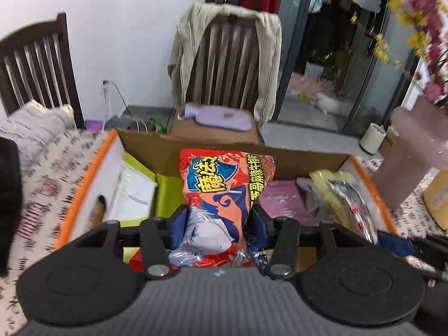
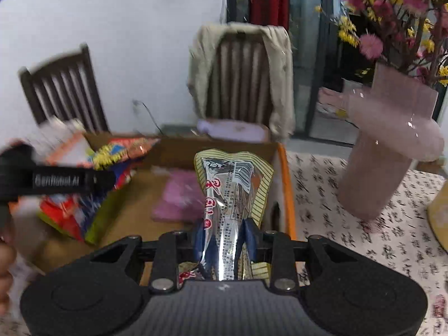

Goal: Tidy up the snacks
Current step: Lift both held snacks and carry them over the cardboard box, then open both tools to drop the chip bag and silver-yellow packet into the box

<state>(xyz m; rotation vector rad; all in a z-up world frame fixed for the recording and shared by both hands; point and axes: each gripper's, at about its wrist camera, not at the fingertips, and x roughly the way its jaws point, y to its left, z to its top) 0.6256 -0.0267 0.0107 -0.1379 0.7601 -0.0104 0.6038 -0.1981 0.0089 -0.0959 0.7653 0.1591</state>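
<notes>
Two glossy packets are each held over an open cardboard box (image 1: 196,145). From the left wrist view, the left gripper (image 1: 217,218) has its blue-padded jaws closed on the crinkled waist of a red-orange foil snack bag (image 1: 224,196) (cartoon face, yellow lettering), which stands upright toward 12 o'clock above the box's lime-green liner (image 1: 165,193). At 2 o'clock, a yellow-striped packet (image 1: 344,196) hangs blurred.

From the right wrist view, the right gripper (image 2: 224,235) has its jaws pinched on that yellow-striped packet (image 2: 235,190), with its silvery, creased film. At 9 o'clock is the red-orange snack bag (image 2: 120,151); at 2 o'clock a smooth pink vase (image 2: 386,151) stands on the patterned surface (image 2: 322,184).
</notes>
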